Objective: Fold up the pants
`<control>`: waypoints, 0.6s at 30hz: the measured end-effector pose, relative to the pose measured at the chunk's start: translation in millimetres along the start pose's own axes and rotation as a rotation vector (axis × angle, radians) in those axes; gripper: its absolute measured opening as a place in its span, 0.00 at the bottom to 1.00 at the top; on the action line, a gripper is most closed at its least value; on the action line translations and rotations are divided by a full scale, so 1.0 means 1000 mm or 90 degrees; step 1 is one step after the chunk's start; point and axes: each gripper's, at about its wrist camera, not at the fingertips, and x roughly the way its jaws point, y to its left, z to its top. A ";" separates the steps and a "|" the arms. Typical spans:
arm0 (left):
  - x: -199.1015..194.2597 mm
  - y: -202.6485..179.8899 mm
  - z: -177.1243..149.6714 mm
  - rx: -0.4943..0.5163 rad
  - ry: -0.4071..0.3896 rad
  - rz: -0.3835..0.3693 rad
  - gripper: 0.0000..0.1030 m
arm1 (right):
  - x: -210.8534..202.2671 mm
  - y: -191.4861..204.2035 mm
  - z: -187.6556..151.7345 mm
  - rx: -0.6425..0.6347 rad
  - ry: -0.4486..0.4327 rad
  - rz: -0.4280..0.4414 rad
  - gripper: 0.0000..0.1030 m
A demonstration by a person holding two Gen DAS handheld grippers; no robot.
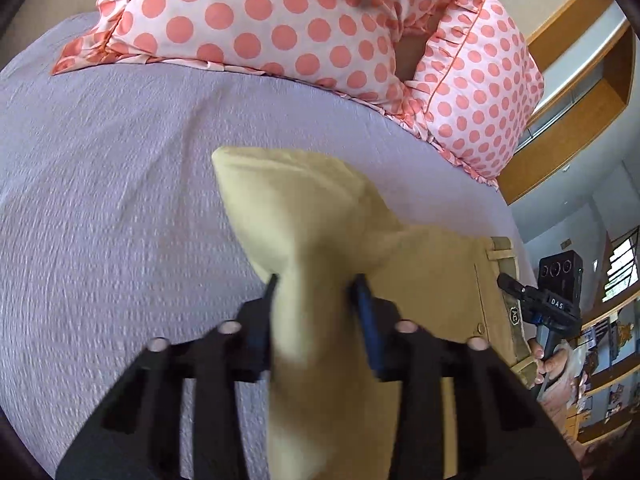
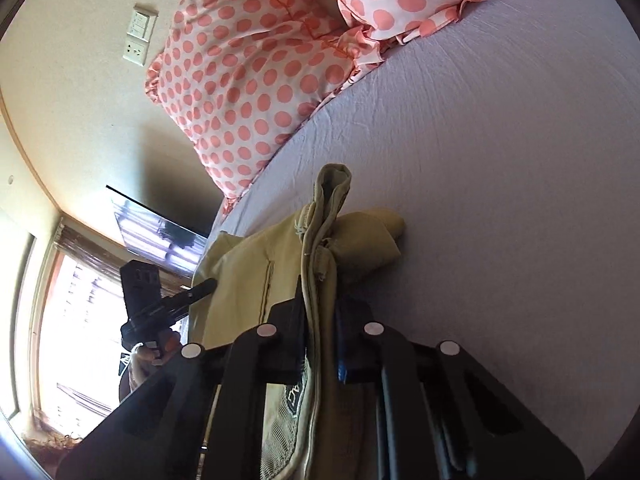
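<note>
The khaki pants point(image 1: 304, 216) lie bunched on a lavender bedsheet point(image 1: 120, 184). My left gripper point(image 1: 316, 284) is shut on a fold of the pants fabric, which rises between its fingers. My right gripper point(image 2: 320, 292) is shut on the waistband of the pants point(image 2: 320, 240), with a label patch showing near its base. In the left wrist view the right gripper point(image 1: 520, 292) shows at the waistband edge on the right. In the right wrist view the left gripper point(image 2: 192, 292) shows at the pants' left edge.
Two pink pillows with coral dots point(image 1: 280, 20) point(image 2: 256, 80) lie at the head of the bed. The bed edge runs along the right in the left wrist view, with wooden shelves point(image 1: 580, 80) beyond. A window point(image 2: 72, 320) and a wall socket point(image 2: 138, 36) show left.
</note>
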 end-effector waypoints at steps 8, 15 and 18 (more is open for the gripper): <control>-0.003 -0.023 0.044 0.040 -0.048 0.055 0.04 | 0.012 0.025 0.056 -0.052 -0.031 0.011 0.10; 0.052 -0.041 0.123 0.084 -0.116 0.186 0.07 | 0.034 0.006 0.128 -0.045 -0.110 -0.071 0.10; 0.073 -0.038 0.125 0.095 -0.106 0.244 0.19 | 0.056 -0.010 0.132 -0.040 -0.064 -0.194 0.23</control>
